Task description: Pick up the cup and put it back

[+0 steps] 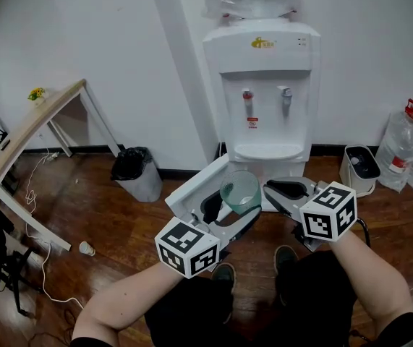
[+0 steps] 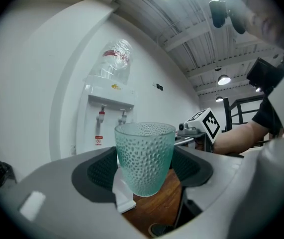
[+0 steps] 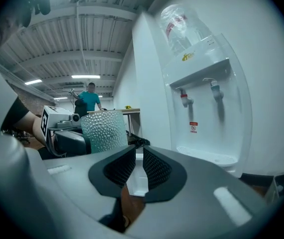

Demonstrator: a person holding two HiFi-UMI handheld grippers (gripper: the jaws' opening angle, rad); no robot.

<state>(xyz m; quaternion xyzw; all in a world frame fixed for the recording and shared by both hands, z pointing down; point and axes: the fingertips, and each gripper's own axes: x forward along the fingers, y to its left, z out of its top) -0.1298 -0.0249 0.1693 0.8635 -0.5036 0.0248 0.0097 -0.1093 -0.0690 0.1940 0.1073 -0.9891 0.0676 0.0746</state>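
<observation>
A teal dimpled glass cup (image 1: 240, 191) stands upright between the jaws of my left gripper (image 1: 235, 207), which is shut on its lower sides. In the left gripper view the cup (image 2: 144, 156) fills the middle, with the dark pads (image 2: 98, 171) against it. My right gripper (image 1: 282, 188) hangs just right of the cup, apart from it, its jaws almost together with nothing between them. The right gripper view shows the cup (image 3: 103, 131) to the left, beyond my own near-closed pads (image 3: 121, 166). Both grippers are held in front of the white water dispenser (image 1: 264, 85).
The dispenser's drip tray (image 1: 267, 152) sits below two taps, with a white panel (image 1: 195, 186) open at its base. A black bin bag (image 1: 135, 168) and a wooden table (image 1: 25, 132) are at the left. Water bottles (image 1: 409, 143) and a small white bin (image 1: 358, 168) stand at the right.
</observation>
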